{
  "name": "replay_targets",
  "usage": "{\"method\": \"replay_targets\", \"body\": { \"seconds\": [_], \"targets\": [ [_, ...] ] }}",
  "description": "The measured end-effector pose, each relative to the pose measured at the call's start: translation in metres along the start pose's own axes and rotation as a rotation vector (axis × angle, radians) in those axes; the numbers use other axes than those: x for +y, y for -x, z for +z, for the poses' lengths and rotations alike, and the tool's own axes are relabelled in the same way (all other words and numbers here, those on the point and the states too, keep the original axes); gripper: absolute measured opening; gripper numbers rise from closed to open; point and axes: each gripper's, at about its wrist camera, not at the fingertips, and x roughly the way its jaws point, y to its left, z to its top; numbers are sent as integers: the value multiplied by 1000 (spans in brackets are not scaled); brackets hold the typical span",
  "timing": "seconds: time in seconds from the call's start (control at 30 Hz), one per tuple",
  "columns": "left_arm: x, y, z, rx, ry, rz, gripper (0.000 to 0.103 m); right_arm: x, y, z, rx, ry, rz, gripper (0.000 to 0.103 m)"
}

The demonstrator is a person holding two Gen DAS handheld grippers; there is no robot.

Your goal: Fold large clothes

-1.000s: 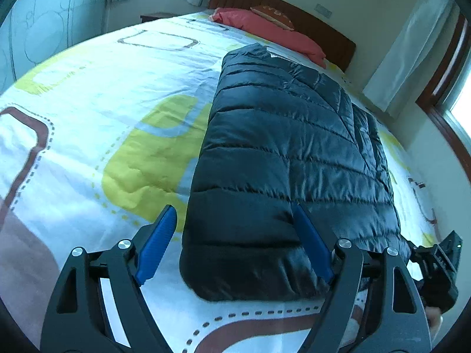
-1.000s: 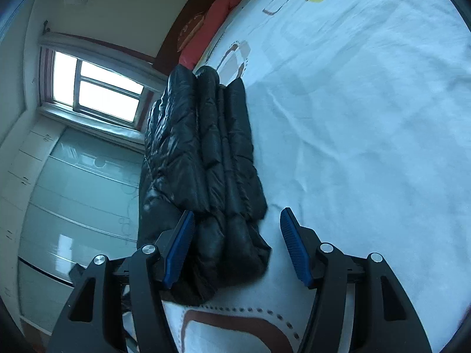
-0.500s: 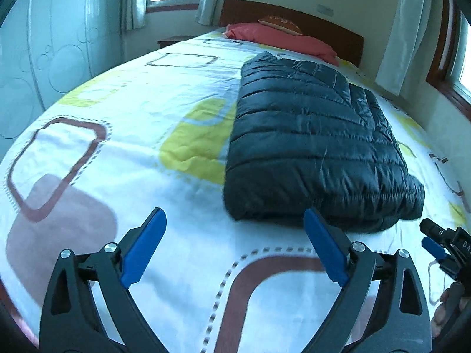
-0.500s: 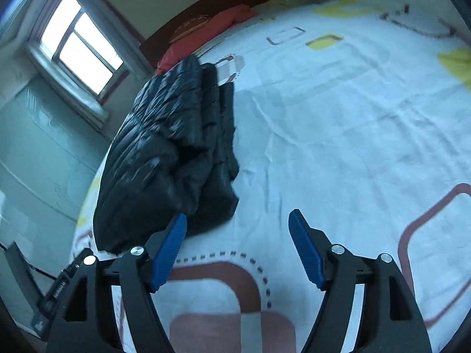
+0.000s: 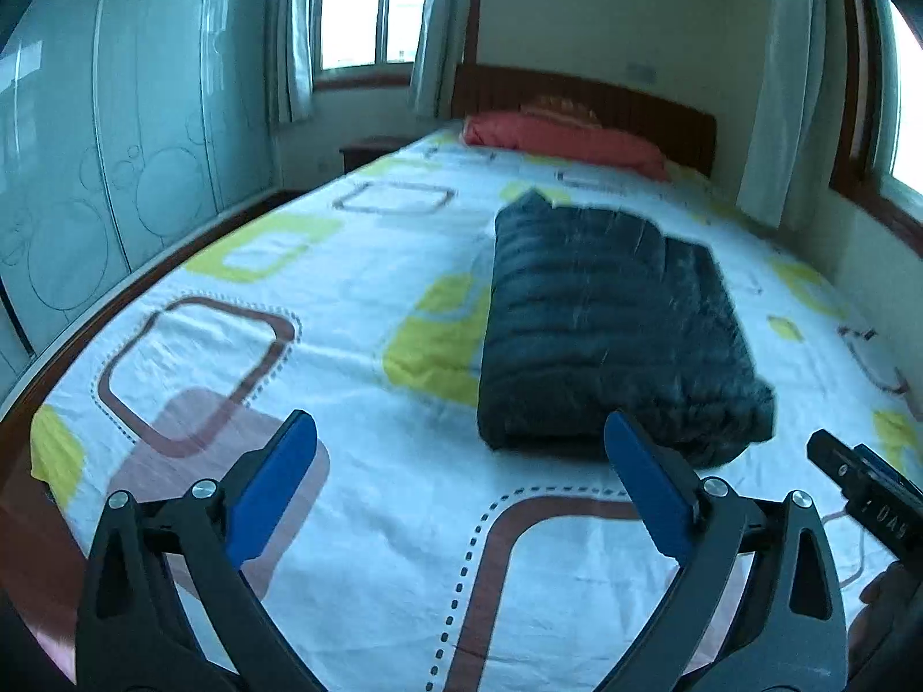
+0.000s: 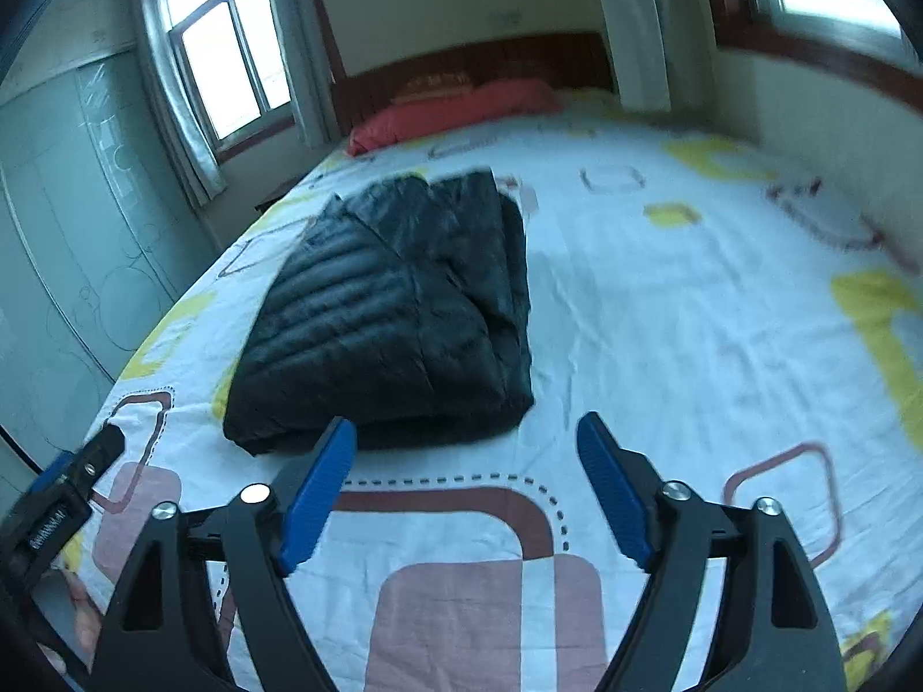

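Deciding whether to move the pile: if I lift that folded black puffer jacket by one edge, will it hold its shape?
Probably not. The puffer jacket is soft quilted padding folded in loose layers, so it would likely sag and unfold. Its shell looks glossy, so the layers may slide apart. It is probably light for its bulk. Both the left gripper and the right gripper are open and clear of it.

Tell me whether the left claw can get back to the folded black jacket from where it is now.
Probably yes. The left claw is open and empty, its jaws having just been opening, and only bare bedsheet lies between it and the black jacket.
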Motion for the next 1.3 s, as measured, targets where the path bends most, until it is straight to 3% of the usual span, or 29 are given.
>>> {"method": "replay_targets", "body": {
  "seconds": [0.2,0.37,1.3],
  "targets": [
    [-7,25,13,-54,-9,-7,101,12,27,9,-83,45,-18,80],
    [-11,33,14,-48,-19,-31,101,16,36,12,-102,50,-15,80],
    [-24,34,7,-44,-41,-30,101,19,41,9,-141,44,-10,80]
  ]
}}
